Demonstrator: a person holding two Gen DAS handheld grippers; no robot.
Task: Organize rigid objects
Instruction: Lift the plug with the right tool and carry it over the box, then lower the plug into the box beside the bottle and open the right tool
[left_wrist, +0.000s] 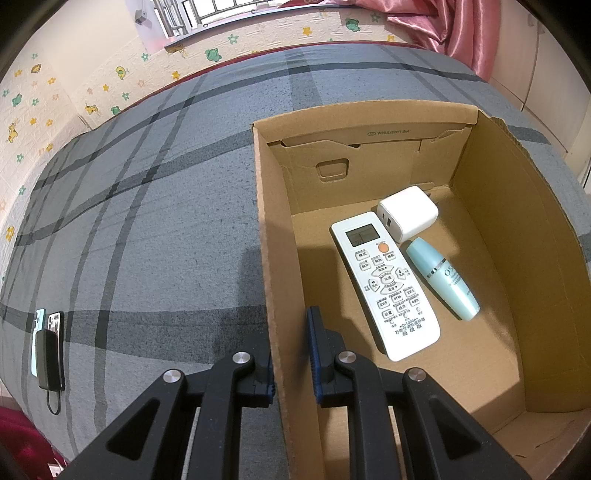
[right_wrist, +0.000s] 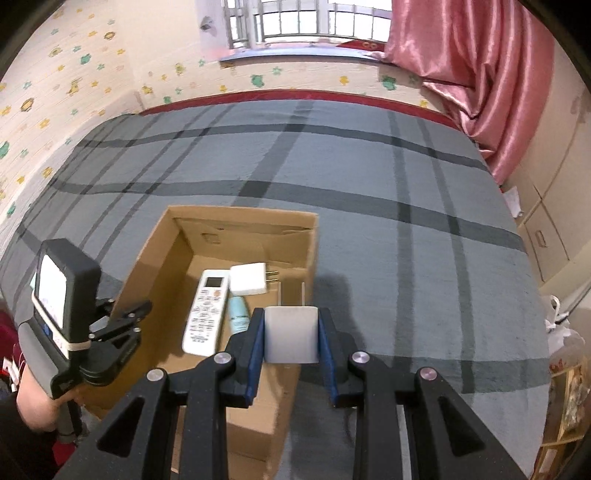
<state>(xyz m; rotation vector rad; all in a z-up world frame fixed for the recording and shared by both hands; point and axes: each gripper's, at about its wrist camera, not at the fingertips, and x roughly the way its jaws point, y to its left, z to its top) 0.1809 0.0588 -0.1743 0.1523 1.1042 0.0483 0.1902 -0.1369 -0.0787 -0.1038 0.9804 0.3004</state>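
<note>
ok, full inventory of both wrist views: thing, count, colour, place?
box: 1, brown cardboard, on the bed, open top
remote: 1, white, lying in the box
bottle: 1, pale teal, in the box beside the remote
big charger: 1, white, in the box at the remote's far end
small charger: 1, white, prongs forward, between the right gripper's pads above the box's near right corner
phones: 2 plus a black power bank on top, on the bed left of the box
bedspread: 1, grey plaid
curtain: 1, pink, far right
left gripper: black, blue pads, clamped on the box's left wall
right gripper: black, blue pads
hand: 1, holding the left gripper
</note>
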